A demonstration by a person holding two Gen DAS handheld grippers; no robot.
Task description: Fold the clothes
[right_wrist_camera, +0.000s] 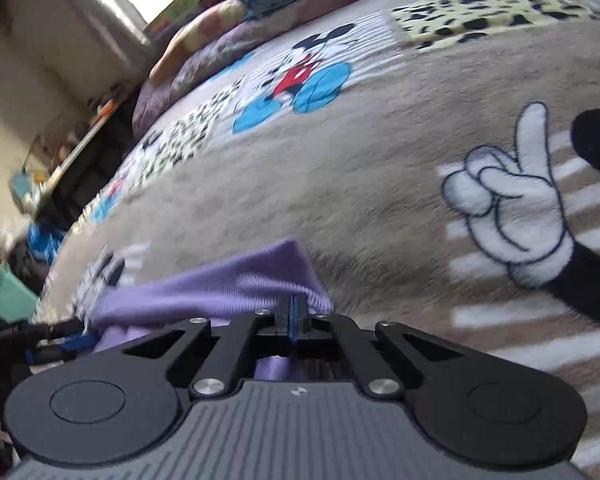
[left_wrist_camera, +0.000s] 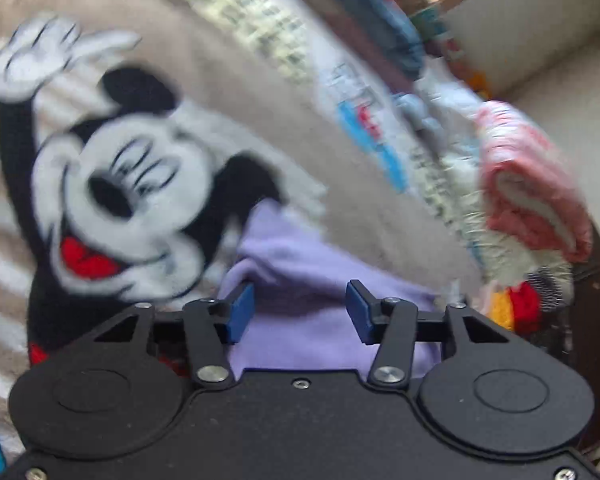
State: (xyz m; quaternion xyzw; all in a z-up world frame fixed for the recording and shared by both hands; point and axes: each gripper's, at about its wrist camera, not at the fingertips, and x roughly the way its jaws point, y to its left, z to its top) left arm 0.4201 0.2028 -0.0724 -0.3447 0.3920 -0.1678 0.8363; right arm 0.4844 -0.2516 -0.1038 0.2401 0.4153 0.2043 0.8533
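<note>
Lilac garment [left_wrist_camera: 300, 280] lies on cartoon-mouse blanket [left_wrist_camera: 340, 168]. Left gripper [left_wrist_camera: 300, 312] spread, cloth between pads, not pressed. Right gripper [right_wrist_camera: 293, 314] pinches garment edge. Folded pink-white towel [left_wrist_camera: 528, 184] and clothes pile nearby.

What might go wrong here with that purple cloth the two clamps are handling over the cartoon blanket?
The left gripper stands open, its pads not pressing the purple cloth, so that side could sag or slip away. The right gripper is shut on only a thin edge of the cloth, which might pull free. The fuzzy blanket could drag on the cloth and spoil a fold.
</note>
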